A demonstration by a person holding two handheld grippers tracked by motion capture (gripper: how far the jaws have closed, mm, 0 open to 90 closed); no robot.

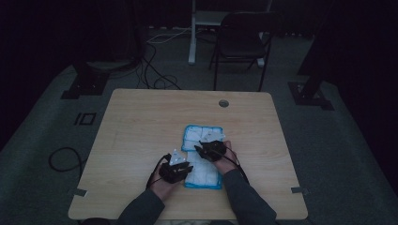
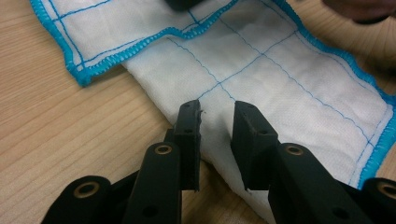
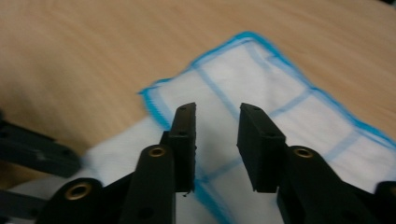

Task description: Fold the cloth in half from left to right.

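A white cloth (image 1: 202, 134) with blue stitched edges and a blue grid lies folded on the wooden table (image 1: 141, 122), near its front middle. My left gripper (image 1: 184, 167) rests at the cloth's left side. In the left gripper view its jaws (image 2: 215, 116) stand apart just above the folded edge of the cloth (image 2: 280, 79), with nothing pinched between them. My right gripper (image 1: 201, 150) hovers over the middle of the cloth. In the right gripper view it (image 3: 217, 119) is open above a blue-edged corner of the cloth (image 3: 243, 79), its pads clear of the fabric.
The room is dim. A round cable hole (image 1: 224, 103) sits near the table's far edge. Beyond the table stand a black chair (image 1: 241, 37) and a white desk leg (image 1: 192, 33), with cables (image 1: 155, 70) on the floor. Bare wood surrounds the cloth.
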